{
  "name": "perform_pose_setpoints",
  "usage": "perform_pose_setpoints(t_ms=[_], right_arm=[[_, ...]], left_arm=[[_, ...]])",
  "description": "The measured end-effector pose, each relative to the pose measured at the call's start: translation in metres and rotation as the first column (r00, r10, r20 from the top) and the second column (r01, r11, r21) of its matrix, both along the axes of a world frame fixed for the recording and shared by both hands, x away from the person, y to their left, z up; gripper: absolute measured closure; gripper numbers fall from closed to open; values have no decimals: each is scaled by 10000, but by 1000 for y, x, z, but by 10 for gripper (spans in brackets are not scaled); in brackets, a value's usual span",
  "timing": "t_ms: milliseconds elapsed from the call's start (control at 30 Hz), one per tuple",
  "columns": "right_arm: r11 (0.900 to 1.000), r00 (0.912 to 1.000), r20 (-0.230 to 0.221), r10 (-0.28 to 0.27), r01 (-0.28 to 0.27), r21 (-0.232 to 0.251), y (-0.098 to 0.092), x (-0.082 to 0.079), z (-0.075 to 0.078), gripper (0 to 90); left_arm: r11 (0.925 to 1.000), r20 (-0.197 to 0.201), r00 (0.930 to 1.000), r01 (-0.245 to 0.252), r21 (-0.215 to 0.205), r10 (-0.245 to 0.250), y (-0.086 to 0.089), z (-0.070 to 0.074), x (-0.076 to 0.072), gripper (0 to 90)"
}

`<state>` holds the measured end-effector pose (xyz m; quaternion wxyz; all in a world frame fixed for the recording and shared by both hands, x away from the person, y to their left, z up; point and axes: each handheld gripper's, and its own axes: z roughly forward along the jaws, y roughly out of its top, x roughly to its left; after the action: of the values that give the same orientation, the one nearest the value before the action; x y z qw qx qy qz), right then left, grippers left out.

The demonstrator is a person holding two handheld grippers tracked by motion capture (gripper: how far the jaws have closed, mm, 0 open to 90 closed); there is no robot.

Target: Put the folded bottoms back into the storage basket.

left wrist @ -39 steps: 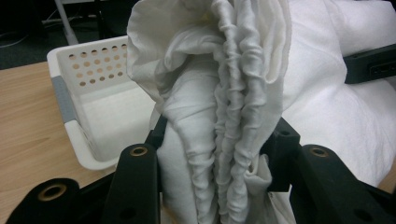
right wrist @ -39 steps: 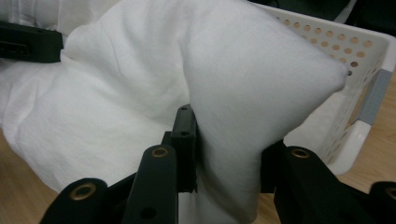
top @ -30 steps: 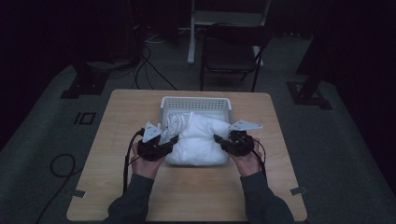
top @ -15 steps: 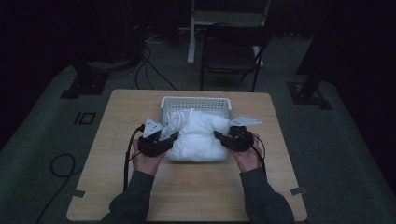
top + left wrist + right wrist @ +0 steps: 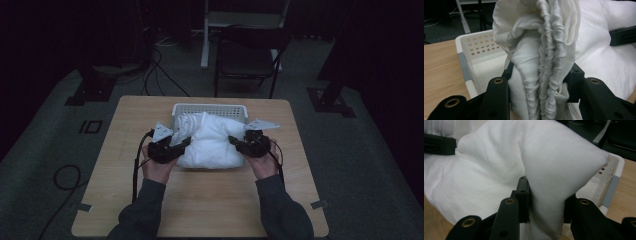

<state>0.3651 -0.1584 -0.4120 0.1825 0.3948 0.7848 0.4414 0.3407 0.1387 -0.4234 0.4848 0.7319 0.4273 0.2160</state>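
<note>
A wooden table (image 5: 200, 200) stands on grey carpet in a dark room, with a chair (image 5: 247, 60) beyond its far edge and cables on the floor at the left. A white pillow (image 5: 212, 142) lies mid-table, its far end over a white perforated basket (image 5: 210, 109). The left gripper (image 5: 172, 149) is clamped on the bunched cloth at the pillow's left end (gathered folds stand between its jaws). The right gripper (image 5: 239, 144) pinches the pillow's right corner, jaws pressed tight on the fabric.
</note>
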Motion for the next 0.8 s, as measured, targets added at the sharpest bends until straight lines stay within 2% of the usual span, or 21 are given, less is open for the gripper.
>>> perform_pose_setpoints(t_ms=[367,800], right_arm=[[9999,10000,36,-73,73,79,0,8,4,694],[9998,9998,97,-188,188,41,1,22,9,695]], left_arm=[[10000,50,10000,-78,-10,78,-1,3,8,578],[9997,-20,9998,-183,-186,183,0,7,24,578]])
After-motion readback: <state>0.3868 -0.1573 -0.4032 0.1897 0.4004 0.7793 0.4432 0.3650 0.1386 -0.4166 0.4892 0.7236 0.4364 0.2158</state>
